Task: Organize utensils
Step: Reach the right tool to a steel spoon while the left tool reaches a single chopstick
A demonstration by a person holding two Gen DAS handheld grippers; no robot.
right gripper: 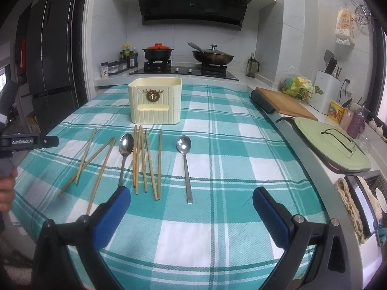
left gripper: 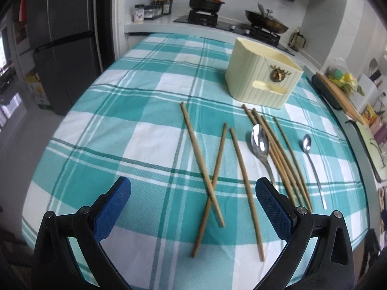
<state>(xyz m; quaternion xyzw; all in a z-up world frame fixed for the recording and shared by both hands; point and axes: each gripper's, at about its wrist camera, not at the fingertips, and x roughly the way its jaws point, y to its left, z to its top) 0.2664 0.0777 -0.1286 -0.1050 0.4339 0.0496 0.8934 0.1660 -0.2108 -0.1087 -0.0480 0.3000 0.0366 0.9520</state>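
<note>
- Your left gripper [left gripper: 193, 189] hangs above the near edge of the table with its blue pads spread wide and nothing between them; your right gripper [right gripper: 191, 197] is likewise spread wide and empty, low over the cloth.
- Beneath both lies the teal-and-white checked tablecloth [right gripper: 217, 239], which carries everything else.
- At 12 o'clock in the right wrist view stands the cream utensil holder [right gripper: 156, 102], upright, its deer emblem facing you; in the left wrist view it sits at 1 o'clock [left gripper: 262, 78].
- At 9 o'clock in the right wrist view lie three loose chopsticks [right gripper: 96, 157], two of them crossed; the left wrist view shows that crossed pair [left gripper: 210, 183] between your left fingers, with the third just to its right.
- Just right of those, a bundle of chopsticks [right gripper: 147, 159] lies fanned, its far tips near the holder.
- Touching or just beside that bundle on its left lies the larger spoon [right gripper: 124, 154], bowl pointing toward the holder.
- Apart at centre, toward 12 o'clock from your right gripper, lies the smaller spoon [right gripper: 185, 166], handle toward you.
</note>
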